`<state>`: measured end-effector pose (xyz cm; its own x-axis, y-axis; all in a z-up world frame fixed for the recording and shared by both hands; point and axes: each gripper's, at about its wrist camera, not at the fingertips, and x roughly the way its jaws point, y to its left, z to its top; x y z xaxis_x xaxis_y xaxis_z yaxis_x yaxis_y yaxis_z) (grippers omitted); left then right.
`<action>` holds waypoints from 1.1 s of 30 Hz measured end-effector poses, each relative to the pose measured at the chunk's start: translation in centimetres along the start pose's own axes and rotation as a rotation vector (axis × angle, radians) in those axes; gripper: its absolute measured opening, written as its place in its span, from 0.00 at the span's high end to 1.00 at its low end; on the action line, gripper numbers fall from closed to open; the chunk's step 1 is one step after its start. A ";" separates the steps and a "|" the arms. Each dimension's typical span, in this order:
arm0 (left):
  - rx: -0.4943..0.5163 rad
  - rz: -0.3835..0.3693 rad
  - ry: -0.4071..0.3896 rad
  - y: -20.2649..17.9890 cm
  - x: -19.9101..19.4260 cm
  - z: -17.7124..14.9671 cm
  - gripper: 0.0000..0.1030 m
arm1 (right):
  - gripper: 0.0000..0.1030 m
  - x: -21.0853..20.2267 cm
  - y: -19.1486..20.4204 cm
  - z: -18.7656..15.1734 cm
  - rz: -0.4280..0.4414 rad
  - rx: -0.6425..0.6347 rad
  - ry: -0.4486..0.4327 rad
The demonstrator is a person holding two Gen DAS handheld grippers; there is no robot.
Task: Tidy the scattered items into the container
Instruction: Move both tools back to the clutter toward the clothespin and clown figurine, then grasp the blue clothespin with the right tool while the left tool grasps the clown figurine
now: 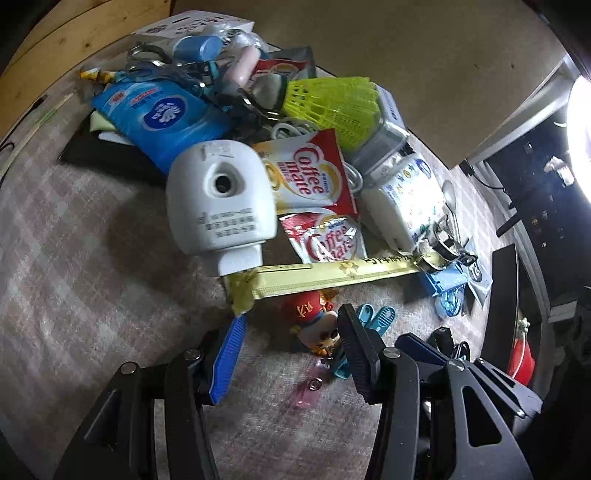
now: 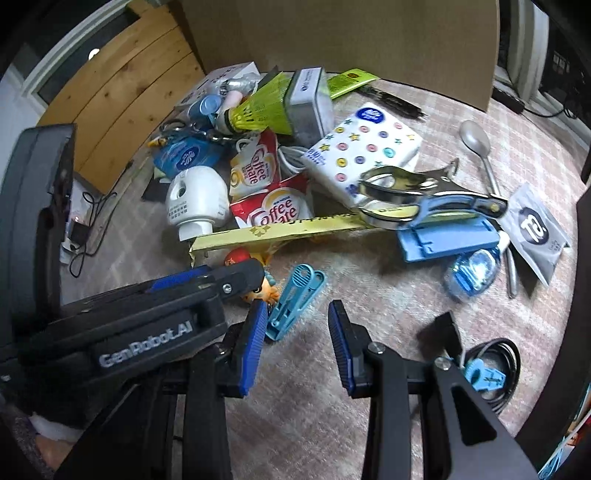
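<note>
A heap of items lies on the checked cloth: a white plug-in device point(image 1: 219, 199) point(image 2: 195, 199), Coffee mate sachets point(image 1: 310, 177) point(image 2: 273, 210), a yellow ruler point(image 1: 332, 275) point(image 2: 280, 230), a tissue pack point(image 1: 406, 199) point(image 2: 362, 151), a yellow shuttlecock point(image 1: 332, 103) point(image 2: 258, 110). A red-capped figurine point(image 1: 314, 321) and a teal clip point(image 1: 373, 321) point(image 2: 291, 299) lie just ahead of both grippers. My left gripper point(image 1: 291, 354) is open and empty above the figurine. My right gripper point(image 2: 297, 343) is open and empty beside the clip. The left gripper also shows in the right wrist view point(image 2: 236, 280).
A cardboard box wall point(image 1: 406, 55) point(image 2: 332, 33) stands behind the heap. Metal tongs point(image 2: 417, 188), a spoon point(image 2: 480, 147), a blue holder point(image 2: 447, 240), a grey sachet point(image 2: 535, 229) and a black cable point(image 2: 498, 365) lie to the right. A wooden board point(image 2: 122, 103) stands at left.
</note>
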<state>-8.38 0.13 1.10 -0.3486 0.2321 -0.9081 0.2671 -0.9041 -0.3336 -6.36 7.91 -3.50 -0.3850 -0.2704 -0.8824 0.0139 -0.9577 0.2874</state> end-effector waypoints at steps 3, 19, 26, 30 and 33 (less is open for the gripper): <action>0.001 0.010 -0.002 0.0 -0.1 0.0 0.50 | 0.67 0.8 0.3 0.0 -0.023 -0.016 0.008; 0.156 0.174 -0.034 -2.0 0.4 -1.1 0.69 | 0.83 0.4 -0.9 -0.5 -0.016 -0.024 0.020; 0.163 0.140 -0.028 -0.8 -0.3 -1.5 0.71 | 0.95 0.3 -0.4 -0.6 -0.014 -0.067 0.018; 0.163 0.114 -0.017 0.4 -1.0 -2.2 0.71 | 0.97 -0.1 -0.5 -1.2 -0.007 -0.075 0.021; 0.159 0.104 -0.007 1.3 -1.6 -2.7 0.71 | 0.98 -0.6 -0.4 -1.9 0.013 -0.052 0.017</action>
<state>-5.08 -0.43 1.42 -0.3326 0.1326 -0.9337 0.1569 -0.9685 -0.1935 -4.39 8.29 -3.79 -0.3687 -0.2836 -0.8852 0.0668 -0.9579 0.2791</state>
